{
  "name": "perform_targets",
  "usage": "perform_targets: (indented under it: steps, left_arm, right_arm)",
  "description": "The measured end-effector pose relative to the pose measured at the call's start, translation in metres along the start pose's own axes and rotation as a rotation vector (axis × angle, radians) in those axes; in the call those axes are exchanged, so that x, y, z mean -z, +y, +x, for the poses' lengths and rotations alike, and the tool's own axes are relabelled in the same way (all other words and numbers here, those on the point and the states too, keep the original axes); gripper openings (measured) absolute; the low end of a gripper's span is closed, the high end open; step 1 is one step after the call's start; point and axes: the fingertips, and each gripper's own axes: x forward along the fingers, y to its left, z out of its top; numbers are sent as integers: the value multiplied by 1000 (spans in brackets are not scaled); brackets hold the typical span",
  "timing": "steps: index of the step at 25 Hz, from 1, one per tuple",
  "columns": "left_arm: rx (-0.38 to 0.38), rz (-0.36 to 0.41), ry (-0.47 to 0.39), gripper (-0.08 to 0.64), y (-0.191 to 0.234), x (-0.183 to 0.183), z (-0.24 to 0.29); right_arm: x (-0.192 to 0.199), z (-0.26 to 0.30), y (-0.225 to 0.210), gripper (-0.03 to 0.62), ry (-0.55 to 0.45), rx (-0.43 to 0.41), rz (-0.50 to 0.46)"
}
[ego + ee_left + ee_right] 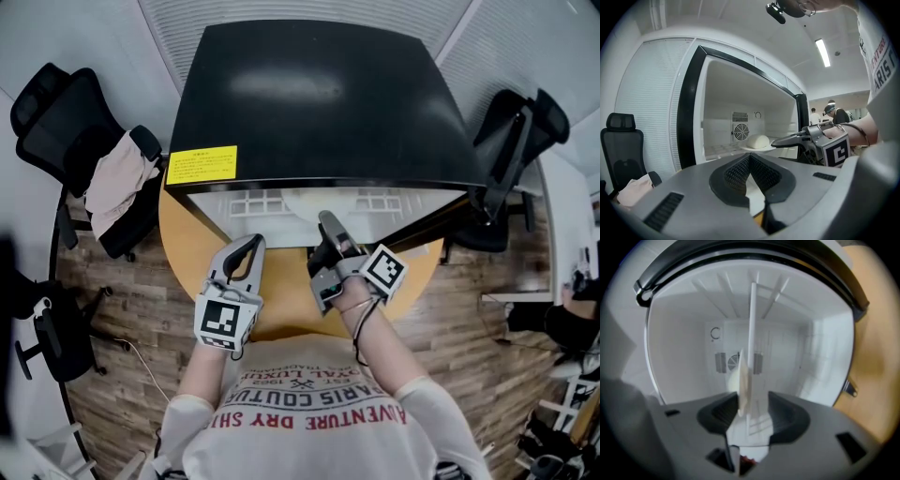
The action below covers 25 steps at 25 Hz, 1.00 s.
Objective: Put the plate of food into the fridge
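A white plate (319, 202) with a pale bun (757, 140) on it rests on the shelf inside the open fridge (319, 94). My right gripper (327, 223) reaches into the fridge's mouth, rolled on its side, and is open. The plate's near rim (742, 390) stands edge-on between its pads, and they do not press on it. In the left gripper view the right gripper (787, 140) points at the plate. My left gripper (246, 255) is shut and empty, held just outside the fridge to the left of the right one. It shows shut in its own view too (749, 158).
The fridge stands on a round wooden table (187, 246), with its door (441, 223) swung open to the right. A yellow label (202, 164) is on its top. Black office chairs stand at left (66, 122), with a cloth (117, 178) over one, and at right (520, 141). People stand far off (832, 112).
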Motion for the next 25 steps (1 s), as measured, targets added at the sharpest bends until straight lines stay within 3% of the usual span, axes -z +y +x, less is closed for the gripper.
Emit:
perform_targets:
  steps: [17,18,20,25]
  left_arm:
    - [-10,-3,-7,29,-1,-2,7]
    - [-13,-5,-8,29,-3,-3,7]
    - [-24,-11,-11,29,-9,-5,5]
    - [-29,-14,-16,29,-37,-12,0]
  right_arm:
    - [6,-7,13,206,28,-18,-47]
    - [8,-11,15,186,45,-15,-59]
    - [13,-22,19,44,79,-17,-90]
    - [13,-49,38,29,141,-78,-244]
